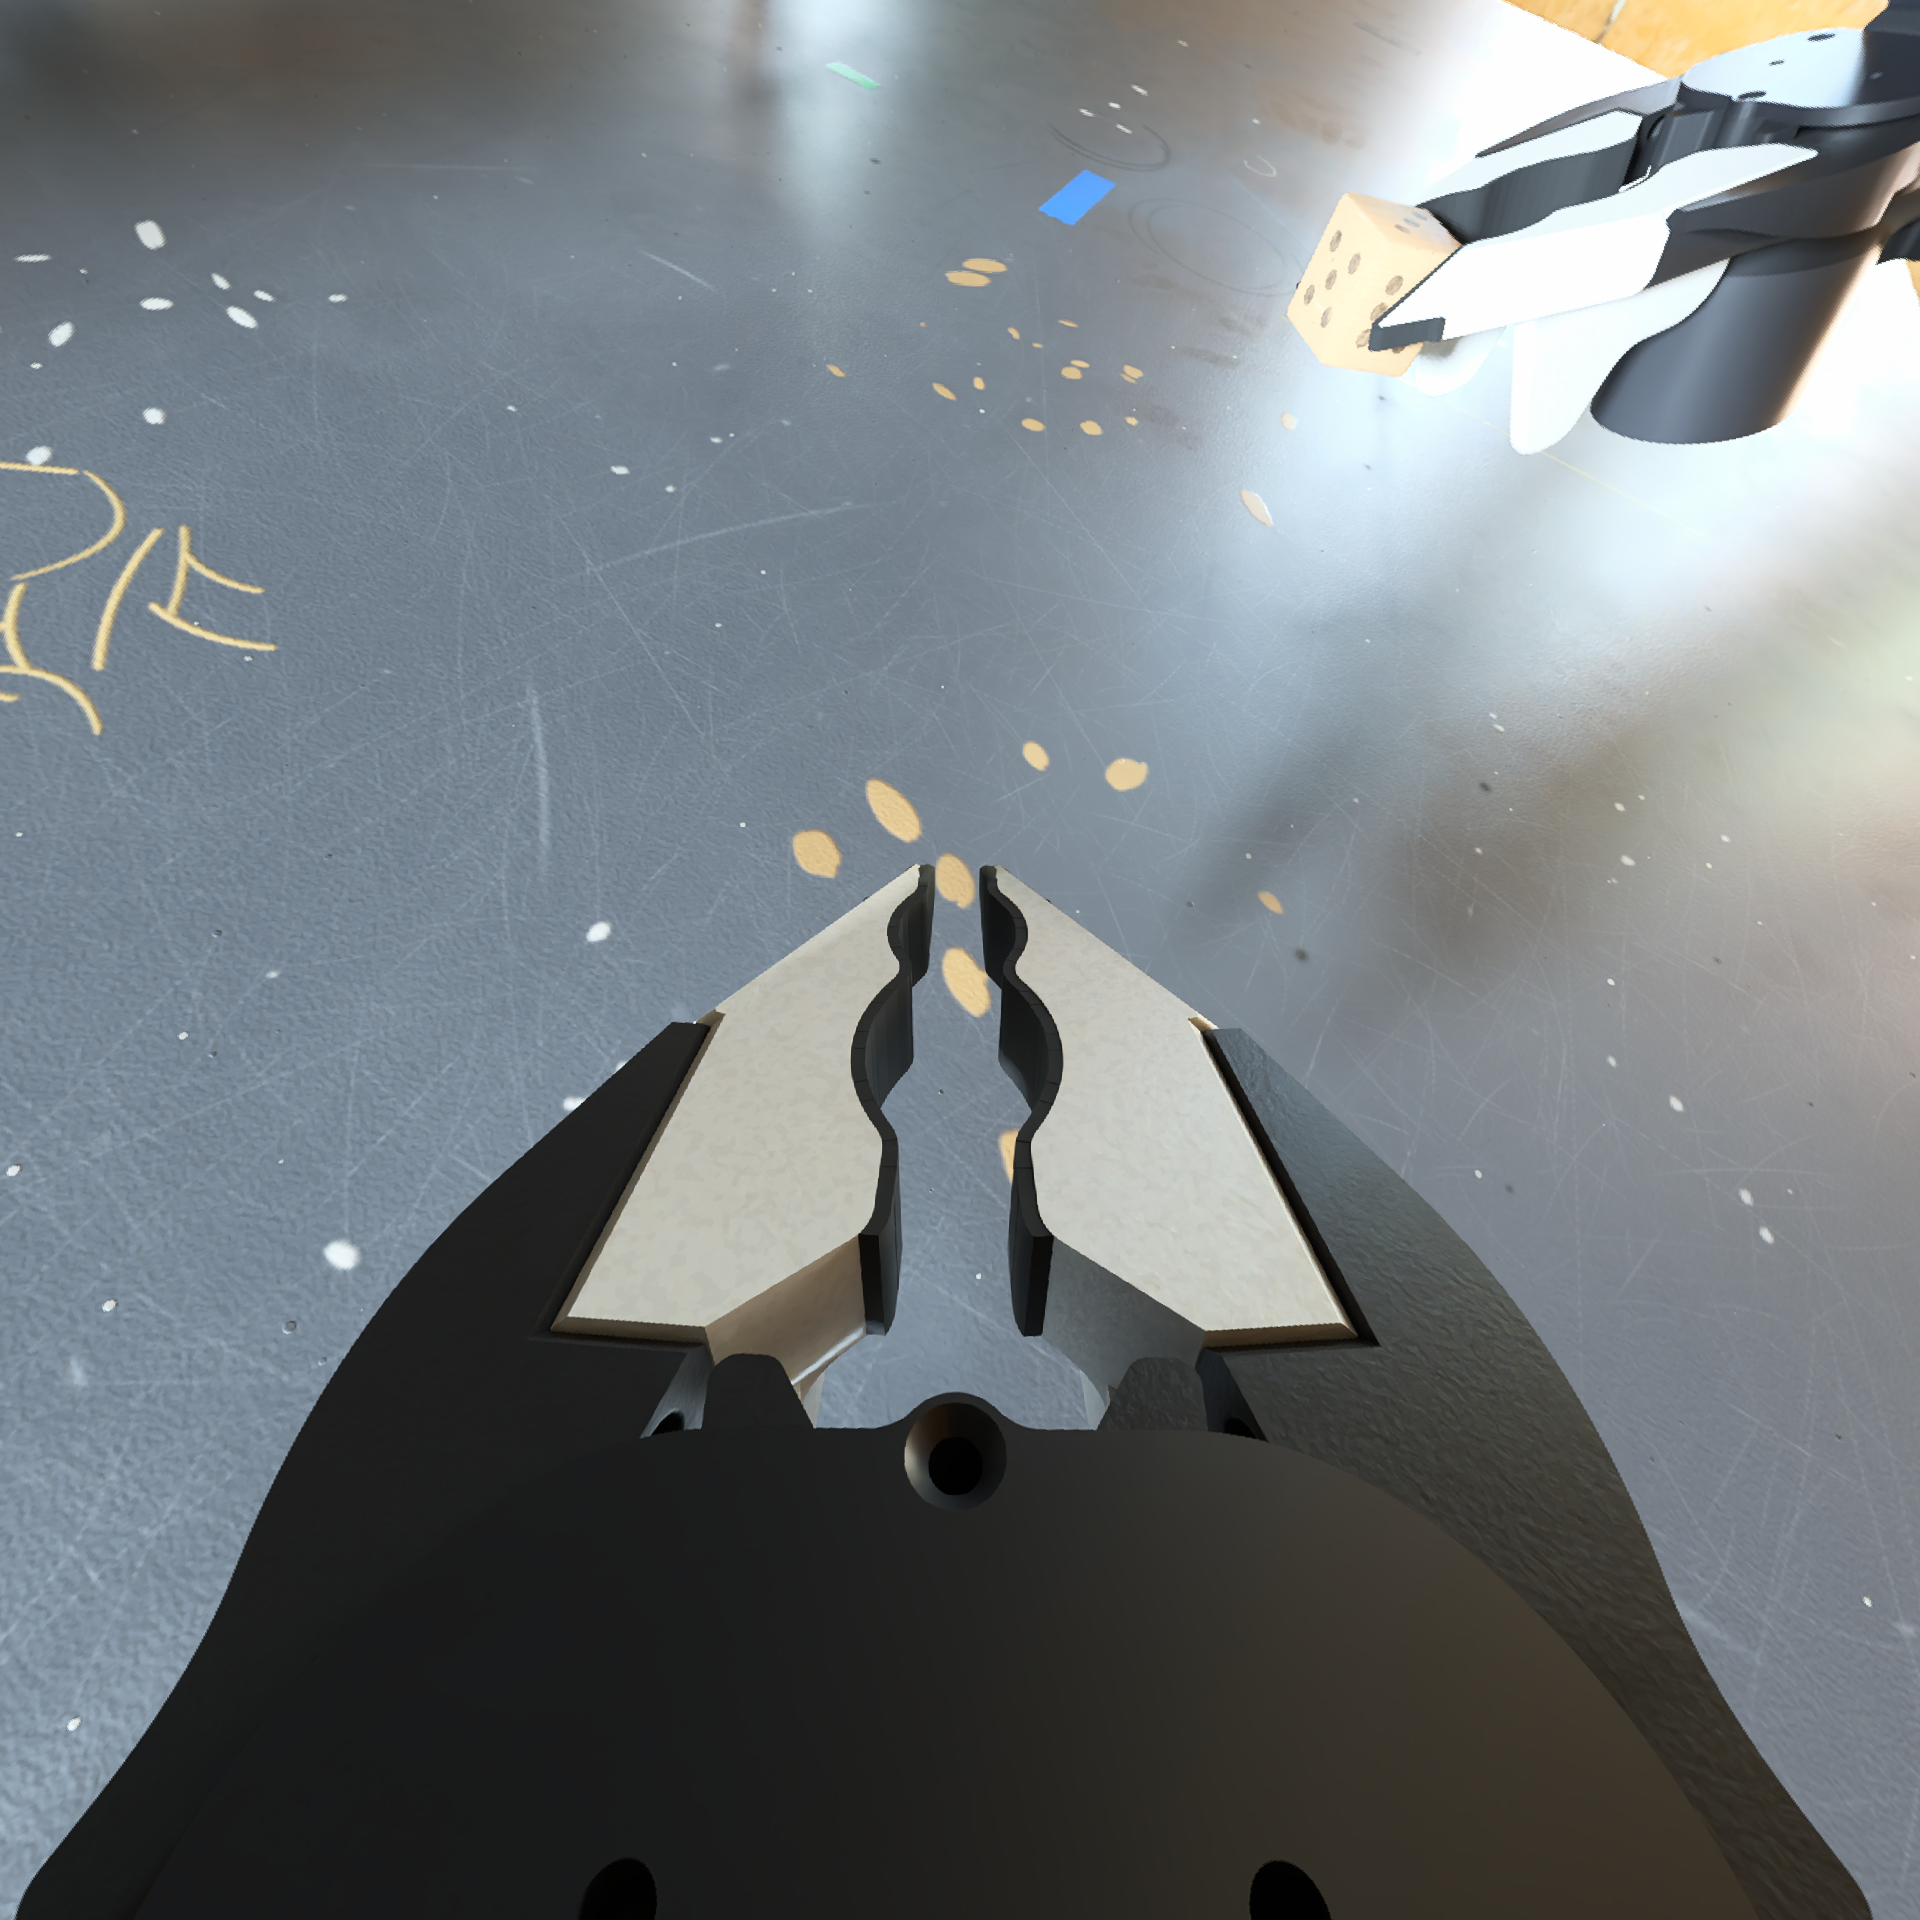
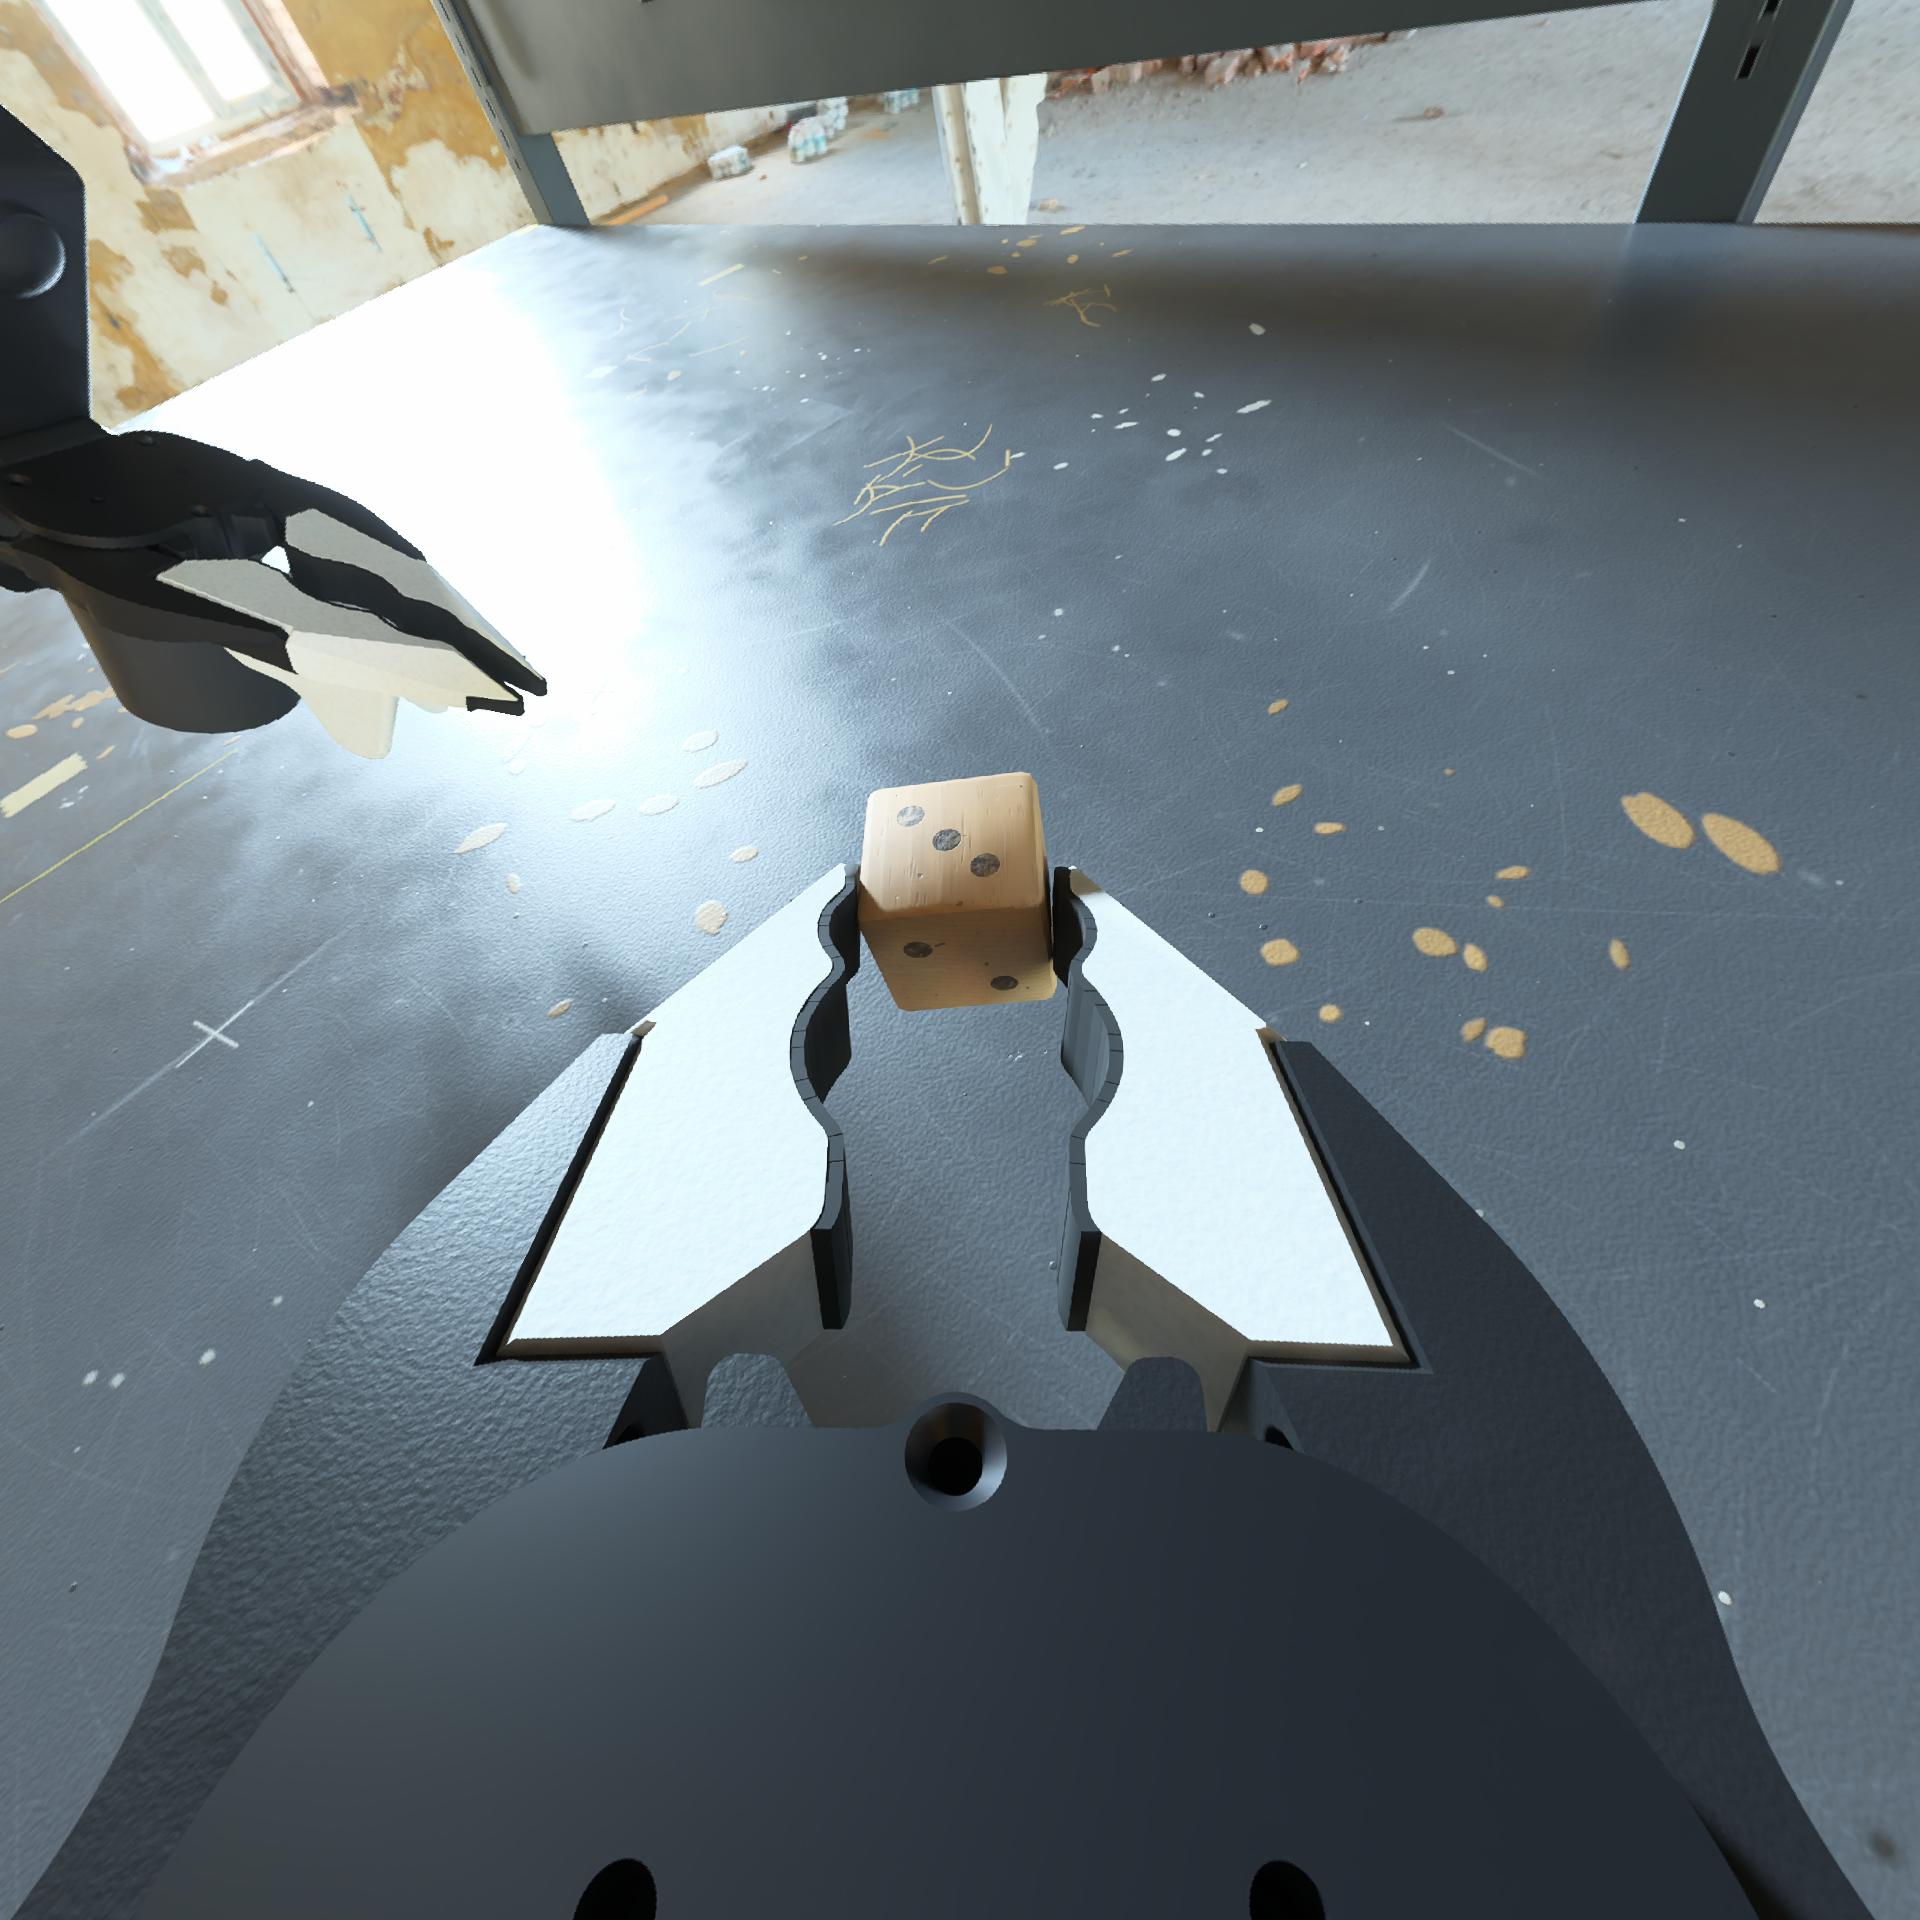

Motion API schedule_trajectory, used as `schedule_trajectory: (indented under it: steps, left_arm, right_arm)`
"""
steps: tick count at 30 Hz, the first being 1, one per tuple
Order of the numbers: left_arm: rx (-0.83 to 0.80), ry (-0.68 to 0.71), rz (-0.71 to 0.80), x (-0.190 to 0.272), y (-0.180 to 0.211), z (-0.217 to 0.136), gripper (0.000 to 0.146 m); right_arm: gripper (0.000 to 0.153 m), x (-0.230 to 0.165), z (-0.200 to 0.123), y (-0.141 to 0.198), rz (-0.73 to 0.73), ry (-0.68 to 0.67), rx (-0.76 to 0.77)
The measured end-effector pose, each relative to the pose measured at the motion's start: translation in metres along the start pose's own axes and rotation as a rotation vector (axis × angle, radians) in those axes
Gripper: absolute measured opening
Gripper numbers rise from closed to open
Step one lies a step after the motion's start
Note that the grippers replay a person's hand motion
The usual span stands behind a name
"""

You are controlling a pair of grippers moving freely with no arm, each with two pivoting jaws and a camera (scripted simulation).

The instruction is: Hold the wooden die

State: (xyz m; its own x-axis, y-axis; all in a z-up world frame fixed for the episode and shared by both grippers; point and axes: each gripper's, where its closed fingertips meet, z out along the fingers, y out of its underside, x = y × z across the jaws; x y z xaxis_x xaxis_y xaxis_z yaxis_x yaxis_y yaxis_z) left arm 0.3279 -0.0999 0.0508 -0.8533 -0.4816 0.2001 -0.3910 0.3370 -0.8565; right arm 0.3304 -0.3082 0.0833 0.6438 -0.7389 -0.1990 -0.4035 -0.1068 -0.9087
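the right gripper (image 2: pixel 956 914) is clenched on the wooden die (image 2: pixel 951 888), pinching opposite faces at the fingertips so the cube hangs clear above the scuffed grey table (image 2: pixel 1455 644), which suits a hold task. the left gripper (image 1: pixel 956 883) is idle, jaws nearly together on nothing. its view alone shows a third, many-dotted face of the die; the right wrist view shows the contact points.

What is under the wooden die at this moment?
The wooden die is pinched at the fingertips of the right gripper. Only the grey, paint-speckled table shows below it. The table patch straight beneath is covered, and the die's bottom face is hidden.
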Motion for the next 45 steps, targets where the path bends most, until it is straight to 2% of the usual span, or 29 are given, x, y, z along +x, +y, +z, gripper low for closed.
schedule_trajectory:
  steps: [45]
  left_arm:
    - [0.023, 0.009, 0.001, 0.0026, -0.0034, -0.0032, 0.008]
  right_arm:
    - [0.037, -0.0024, 0.0094, 0.0086, -0.01, 0.001, -0.034]
